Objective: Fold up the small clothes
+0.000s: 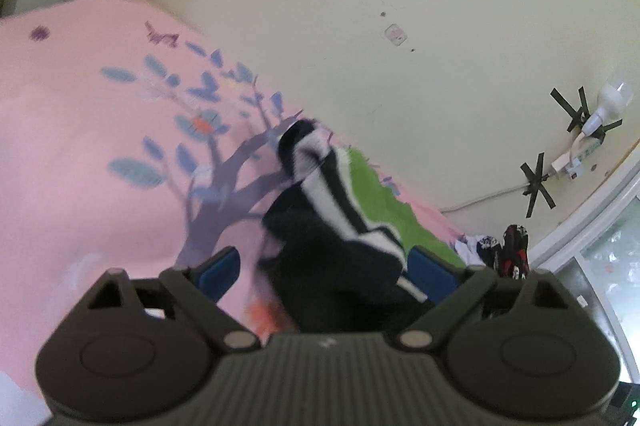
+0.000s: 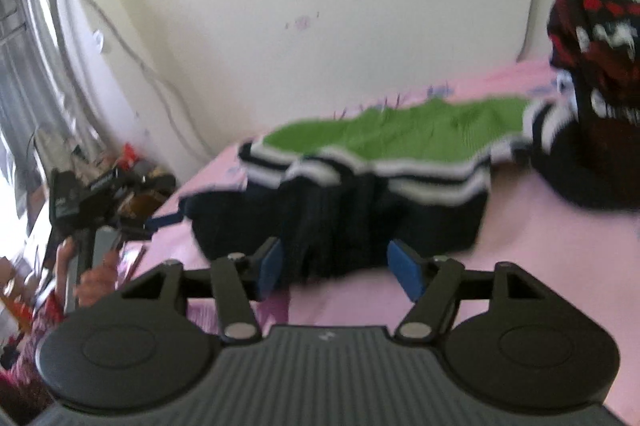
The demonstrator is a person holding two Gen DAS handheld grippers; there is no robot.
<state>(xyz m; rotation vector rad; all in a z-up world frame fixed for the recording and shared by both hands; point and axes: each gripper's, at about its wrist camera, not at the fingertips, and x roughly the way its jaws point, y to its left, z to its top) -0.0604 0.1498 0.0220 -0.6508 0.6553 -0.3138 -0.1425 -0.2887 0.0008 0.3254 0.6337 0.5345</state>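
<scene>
Dark knit fabric of a small sweater [image 2: 360, 186], green with black and white stripes, sits between the spread jaws of both the right gripper [image 2: 335, 268] and left gripper [image 1: 326, 272]. It lies on a pink bedsheet [image 1: 80, 146], near a black-and-red garment [image 2: 596, 74].

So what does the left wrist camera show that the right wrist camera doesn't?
Only the left wrist view shows the purple tree print on the pink bedsheet and a white bulb taped to the wall. Only the right wrist view shows the window and a cluttered corner beside the bed. Both show the green, black and white striped garment, a black and red patterned garment, and an open hand-held gripper, left and right, at the striped garment.
</scene>
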